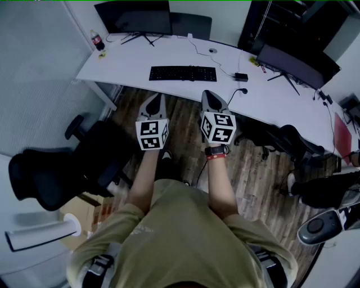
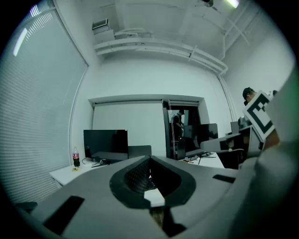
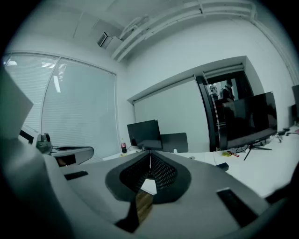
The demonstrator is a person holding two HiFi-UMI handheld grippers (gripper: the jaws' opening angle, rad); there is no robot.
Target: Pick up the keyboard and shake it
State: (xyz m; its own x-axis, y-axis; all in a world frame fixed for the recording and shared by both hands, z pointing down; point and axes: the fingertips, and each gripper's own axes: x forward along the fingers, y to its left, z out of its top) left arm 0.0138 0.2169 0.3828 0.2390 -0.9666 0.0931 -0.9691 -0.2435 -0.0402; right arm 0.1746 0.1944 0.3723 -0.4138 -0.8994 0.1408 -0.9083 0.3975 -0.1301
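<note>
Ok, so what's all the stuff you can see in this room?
desk: one, white, across the top of the head view
keyboard: one, black, middle of the desk
monitors: two, black, one near the bottle, the other at the desk's right end
bottle: one, dark drink with a red label, desk's left corner
small box: one, black, on the desk right of the keyboard
office chairs: at least two, black, one at the left, one by the desk's right part
floor: wooden planks, brown
left gripper: one, grey, shut, empty, short of the desk
right gripper: one, grey, shut, empty, beside it
</note>
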